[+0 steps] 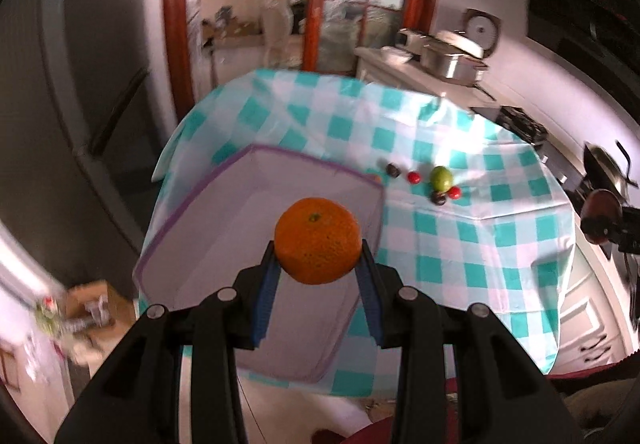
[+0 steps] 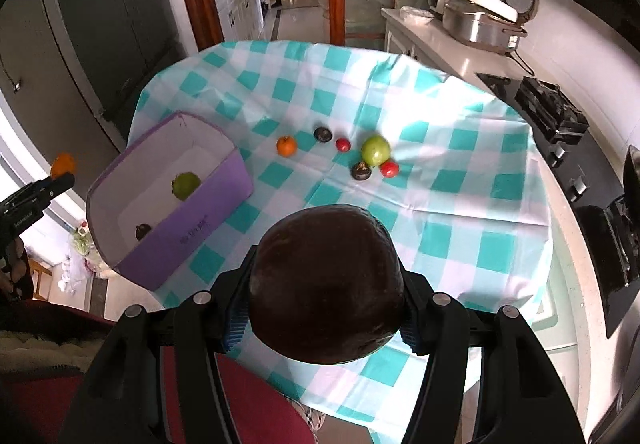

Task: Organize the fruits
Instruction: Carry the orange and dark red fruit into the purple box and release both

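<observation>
My left gripper [image 1: 318, 258] is shut on an orange [image 1: 318, 240] and holds it in the air above the purple-rimmed box [image 1: 256, 160]. In the right wrist view the left gripper [image 2: 60, 174] with its orange [image 2: 64, 163] is left of the box [image 2: 200, 220]. My right gripper [image 2: 324, 300] is shut on a large dark brown fruit [image 2: 326, 284] above the table's near edge. The box holds a green fruit [image 2: 185, 184] and a small dark fruit [image 2: 143, 231]. On the checked cloth [image 2: 460, 212] lie a small orange [image 2: 286, 145], a green apple [image 2: 375, 150], two red fruits [image 2: 343, 144] and two dark fruits [image 2: 322, 134].
A counter [image 2: 448, 44] with a steel pot [image 2: 476, 26] and rice cooker stands at the back right. A black stove [image 2: 568, 148] runs along the right edge. A dark cabinet [image 2: 100, 24] is at the left. A glass door is behind the table.
</observation>
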Motion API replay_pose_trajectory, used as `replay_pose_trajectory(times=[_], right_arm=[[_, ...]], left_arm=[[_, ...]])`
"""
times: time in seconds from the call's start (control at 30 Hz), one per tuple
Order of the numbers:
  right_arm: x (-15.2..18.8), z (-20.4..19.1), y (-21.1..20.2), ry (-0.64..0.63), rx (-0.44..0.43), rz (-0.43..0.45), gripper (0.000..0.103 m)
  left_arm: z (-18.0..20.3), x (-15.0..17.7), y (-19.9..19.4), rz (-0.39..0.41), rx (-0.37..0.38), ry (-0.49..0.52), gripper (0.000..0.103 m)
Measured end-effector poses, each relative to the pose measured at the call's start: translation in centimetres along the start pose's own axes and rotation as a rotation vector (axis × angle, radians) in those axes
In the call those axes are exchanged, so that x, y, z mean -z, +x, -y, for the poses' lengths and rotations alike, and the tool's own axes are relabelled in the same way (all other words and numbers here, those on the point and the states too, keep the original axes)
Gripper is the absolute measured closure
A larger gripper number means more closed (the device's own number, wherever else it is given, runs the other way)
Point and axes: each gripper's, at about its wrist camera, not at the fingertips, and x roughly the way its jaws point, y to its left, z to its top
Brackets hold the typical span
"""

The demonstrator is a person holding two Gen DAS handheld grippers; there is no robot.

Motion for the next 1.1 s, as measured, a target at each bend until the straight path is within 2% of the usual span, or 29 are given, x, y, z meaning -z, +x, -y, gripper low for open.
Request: replay_pose_trajectory(times=[0.13,0.3,0.5,0.7,0.83,0.93,1.03,1.1], right_arm=[[-2.0,-3.2,1.9,-0.1,-0.022,-0.012,0.044],[-5.9,-8.6,5.6,-0.26,-0.1,-0.022,0.044],[-10.0,-17.6,13.6,-0.505,-0.215,-0.087,0.044],[-12.5,-24.7,21.5,-0.625,-0.327,-0.157,0.044],[-13.7,-27.4,26.4,-0.643,-0.35,-0.222,0.044],[-14.4,-29.1,30.7,-0.674,-0.333,-0.295,0.044],[-15.1,-30.3,33.5,-0.666,-0.317,-0.331,0.044],[-15.4,-31.1,35.3,-0.677,-0.312,-0.358,0.044]], left_arm=[[-2.0,1.5,1.2,-0.043,-0.036,-0.071,0.065],[-4.0,3.2,3.7,-0.109,-0.091,-0.152,0.065],[-6.6,5.2,8.1,-0.208,-0.163,-0.299,0.065],[-8.3,5.3,12.2,-0.265,-0.224,-0.402,0.065],[-8.7,4.8,15.0,-0.32,-0.253,-0.421,0.065],[-8.8,3.9,16.5,-0.351,-0.345,-0.384,0.064],[-10.0,3.2,17.2,-0.387,-0.412,-0.412,0.064],[-10.1,2.3,17.5,-0.379,-0.481,-0.37,0.064]])
